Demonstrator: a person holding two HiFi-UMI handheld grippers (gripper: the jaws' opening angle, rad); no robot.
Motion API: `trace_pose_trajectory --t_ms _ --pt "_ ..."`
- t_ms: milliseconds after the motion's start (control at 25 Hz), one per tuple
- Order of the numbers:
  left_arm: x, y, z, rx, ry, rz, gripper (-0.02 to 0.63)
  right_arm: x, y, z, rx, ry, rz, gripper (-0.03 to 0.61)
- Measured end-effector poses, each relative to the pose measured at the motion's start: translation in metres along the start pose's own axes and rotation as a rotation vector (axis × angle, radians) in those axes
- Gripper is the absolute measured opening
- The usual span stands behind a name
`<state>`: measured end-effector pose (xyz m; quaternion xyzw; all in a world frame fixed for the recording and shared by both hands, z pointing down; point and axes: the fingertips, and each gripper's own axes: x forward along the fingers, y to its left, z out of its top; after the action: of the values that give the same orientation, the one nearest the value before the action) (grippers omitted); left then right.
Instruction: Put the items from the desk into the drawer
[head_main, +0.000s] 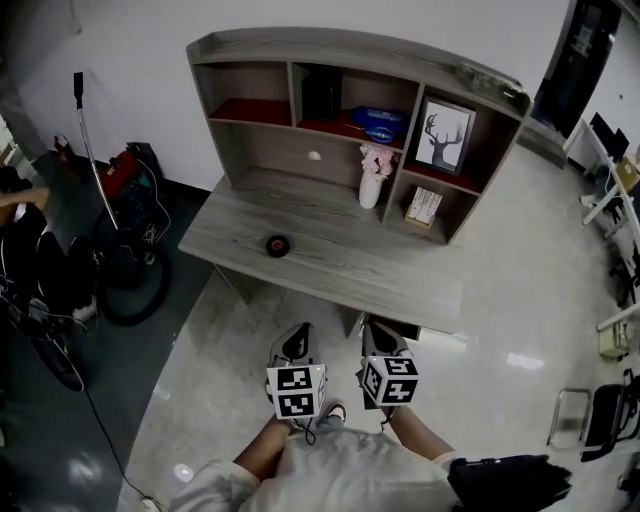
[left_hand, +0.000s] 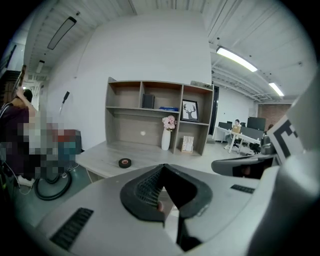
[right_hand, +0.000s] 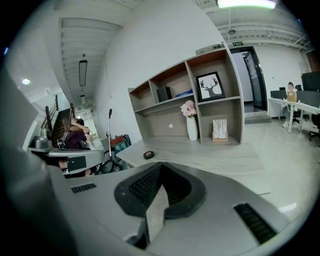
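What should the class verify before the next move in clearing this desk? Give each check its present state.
1. Tape free on desk: ok.
2. Left claw empty: ok, shut.
3. Right claw empty: ok, shut.
4. Claws near tape: not ok, both short of the desk.
5. Drawer open: not ok, looks shut.
6. Room inside drawer: cannot tell.
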<state>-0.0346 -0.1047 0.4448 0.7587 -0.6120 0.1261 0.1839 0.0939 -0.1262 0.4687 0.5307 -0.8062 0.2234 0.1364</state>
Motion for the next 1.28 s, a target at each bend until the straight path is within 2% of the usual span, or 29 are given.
trace_pose_trajectory --t_ms 280,520,800,1280 --pt "0.015 0.009 -0.001 0.010 0.026 0.001 0.008 0.027 0.005 0.002 0.022 0.018 0.021 -0.002" --pt "0.042 0.044 0.000 0.002 0.036 -0.015 0.008 0.064 0.014 0.006 0.060 0.017 0.005 -0.002" --pt "0.063 0.079 0.011 -0.010 0.034 -0.024 0.008 0.097 0.040 0.013 0.136 0.023 0.047 -0.002" --pt "0.066 0.109 0.000 -0.037 0.057 0.005 0.008 0.134 0.057 0.017 0.059 0.081 0.080 -0.002"
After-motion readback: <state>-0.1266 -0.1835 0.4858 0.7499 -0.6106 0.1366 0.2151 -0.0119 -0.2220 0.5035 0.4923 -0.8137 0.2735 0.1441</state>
